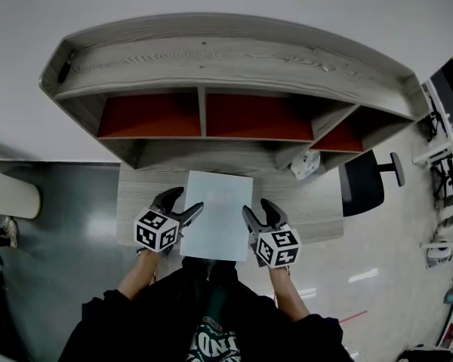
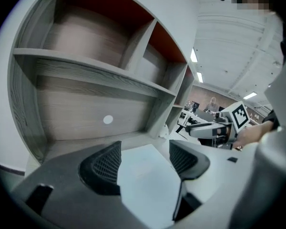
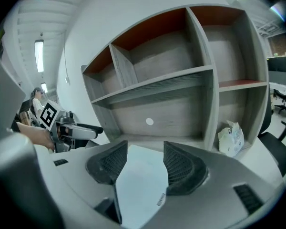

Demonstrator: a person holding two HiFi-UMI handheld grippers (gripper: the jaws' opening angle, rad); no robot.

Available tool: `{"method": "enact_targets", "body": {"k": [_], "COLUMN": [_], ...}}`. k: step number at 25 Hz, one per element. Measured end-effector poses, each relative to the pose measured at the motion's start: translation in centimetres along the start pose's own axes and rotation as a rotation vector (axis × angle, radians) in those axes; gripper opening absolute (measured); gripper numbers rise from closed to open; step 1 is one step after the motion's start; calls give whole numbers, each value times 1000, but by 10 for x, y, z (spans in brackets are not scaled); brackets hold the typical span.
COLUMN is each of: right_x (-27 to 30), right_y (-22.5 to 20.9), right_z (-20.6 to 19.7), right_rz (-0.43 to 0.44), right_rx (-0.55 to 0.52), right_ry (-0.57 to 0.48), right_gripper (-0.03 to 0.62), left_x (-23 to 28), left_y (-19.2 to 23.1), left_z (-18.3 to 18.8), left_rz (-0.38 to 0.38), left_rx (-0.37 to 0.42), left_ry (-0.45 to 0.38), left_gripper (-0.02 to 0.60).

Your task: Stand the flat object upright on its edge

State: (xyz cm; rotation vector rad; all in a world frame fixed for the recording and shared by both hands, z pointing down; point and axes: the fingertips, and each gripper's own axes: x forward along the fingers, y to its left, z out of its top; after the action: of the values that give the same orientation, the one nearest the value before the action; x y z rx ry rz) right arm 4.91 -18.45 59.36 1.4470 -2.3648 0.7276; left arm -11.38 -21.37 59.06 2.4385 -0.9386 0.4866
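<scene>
Tag (image 3: 159, 200), perhaps, on sheet (image 3: 140, 173): right gripper view only

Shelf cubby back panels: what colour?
The back panels are rust red; the rest of the shelf is grey woodgrain. Head view shows it best.

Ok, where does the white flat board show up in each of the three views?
Head view: white board at centre, on the desk, between left tool and right tool.
Left gripper view: white board at bottom centre, between that tool's open jaws.
Right gripper view: white board at bottom centre, between that tool's open jaws.
Shared landmark: the shelf unit with red backing, behind the board in all three.
</scene>
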Motion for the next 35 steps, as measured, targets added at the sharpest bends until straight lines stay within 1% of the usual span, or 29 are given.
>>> {"method": "enact_targets", "body": {"k": [5,9,12,16,21,25,28,32,35], "right_x": [12,18,25,34,45,52,57,64,68], "right_y": [-10,-17,-23,-28,-32,-37,-42,-48,-52], "right_z": [-28,-49,-67,-91,-116,-131,-140,-151,-158], "right_rz": [66,84,95,101,119,141,139,148,160], "right_rx": [113,146,197,224,270,313,334,427,489], "right_ry": [125,193,235,296,361,403,429,446,452], "right_gripper": [229,232,232,233,235,238,239,242,245], "left_x": [12,17,24,31,38,44,48,54,61], "left_y": [8,12,16,26,38,44,45,51,55], "left_z": [-28,-47,-61,-81,-108,-121,-131,-144,-156], "left_rz": [-30,-49,-52,-44,-39,-30,-46,-44,-50], "left_rx": [-59,-103,-124,-168,-275,-311,-349,-385,-437], "left_ry": [140,225,273,312,349,369,399,431,456], "left_gripper": [334,342,345,351,364,370,370,371,374]}}
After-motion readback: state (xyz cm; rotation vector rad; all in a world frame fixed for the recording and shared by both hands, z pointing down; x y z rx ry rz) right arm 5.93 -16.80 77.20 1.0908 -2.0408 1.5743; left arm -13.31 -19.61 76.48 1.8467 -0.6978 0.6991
